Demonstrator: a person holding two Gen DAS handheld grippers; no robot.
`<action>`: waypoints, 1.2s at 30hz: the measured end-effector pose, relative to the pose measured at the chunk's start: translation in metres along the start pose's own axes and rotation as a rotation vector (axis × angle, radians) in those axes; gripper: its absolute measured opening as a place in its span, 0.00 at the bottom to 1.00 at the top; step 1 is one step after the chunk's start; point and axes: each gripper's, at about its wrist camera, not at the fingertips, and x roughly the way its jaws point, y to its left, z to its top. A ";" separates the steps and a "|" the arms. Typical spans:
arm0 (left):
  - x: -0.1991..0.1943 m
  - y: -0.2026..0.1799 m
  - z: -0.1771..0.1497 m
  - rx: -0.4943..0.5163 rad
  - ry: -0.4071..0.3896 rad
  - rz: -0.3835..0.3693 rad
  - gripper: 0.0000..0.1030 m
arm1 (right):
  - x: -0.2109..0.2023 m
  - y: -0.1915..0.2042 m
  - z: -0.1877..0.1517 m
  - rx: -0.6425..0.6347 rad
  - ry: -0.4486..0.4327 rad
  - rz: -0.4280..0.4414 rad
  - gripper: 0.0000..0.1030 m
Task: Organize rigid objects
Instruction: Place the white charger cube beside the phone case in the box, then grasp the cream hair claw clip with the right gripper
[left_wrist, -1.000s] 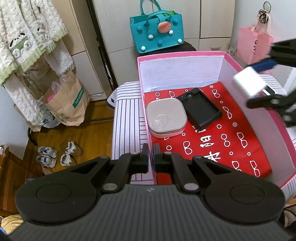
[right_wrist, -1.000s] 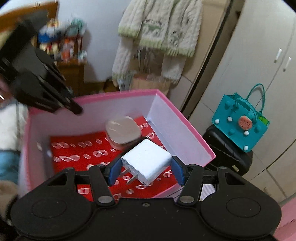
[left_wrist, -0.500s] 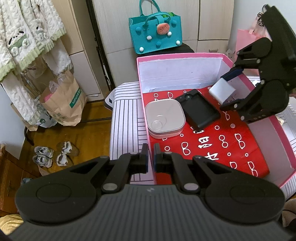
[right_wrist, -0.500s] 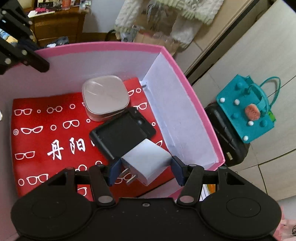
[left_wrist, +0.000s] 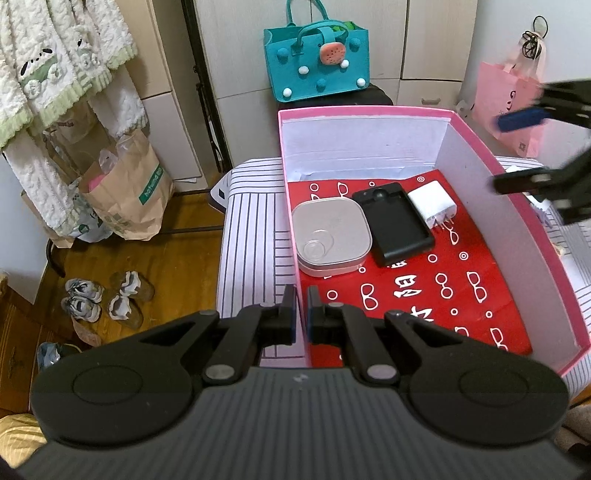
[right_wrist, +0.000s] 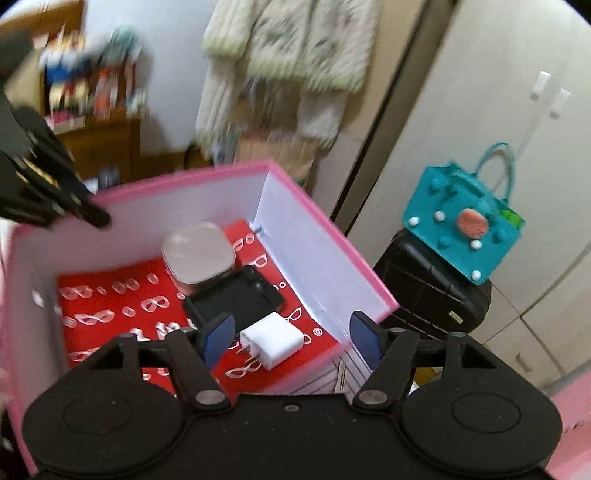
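Note:
A pink box (left_wrist: 476, 142) with a red patterned floor holds a rounded white case (left_wrist: 330, 236), a black phone case (left_wrist: 400, 227) and a white charger plug (left_wrist: 432, 203) side by side. My left gripper (left_wrist: 301, 314) is shut on the box's near left wall. My right gripper (right_wrist: 291, 338) is open and empty above the box's right side, with the plug (right_wrist: 271, 341) lying below it. In the left wrist view the right gripper (left_wrist: 517, 151) hovers over the box's right wall.
The box stands on a striped surface (left_wrist: 251, 236). A teal bag (left_wrist: 316, 62) sits on a black case behind the box. A pink bag (left_wrist: 509, 99) hangs at the right. Paper bags (left_wrist: 125, 192) and shoes (left_wrist: 103, 299) are on the wooden floor at left.
My right gripper carried the white plug down into the box, opened, left it beside the black phone case and drew back up to the right. The left gripper stayed on the wall.

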 end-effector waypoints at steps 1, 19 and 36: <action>0.000 -0.001 0.000 0.000 0.000 0.003 0.04 | -0.010 -0.004 -0.007 0.047 -0.004 -0.004 0.72; -0.003 -0.010 -0.001 -0.002 0.000 0.034 0.04 | -0.035 -0.008 -0.180 0.513 -0.027 -0.024 0.67; -0.001 -0.006 -0.002 0.001 -0.002 0.023 0.04 | -0.002 -0.037 -0.194 0.769 0.005 -0.084 0.76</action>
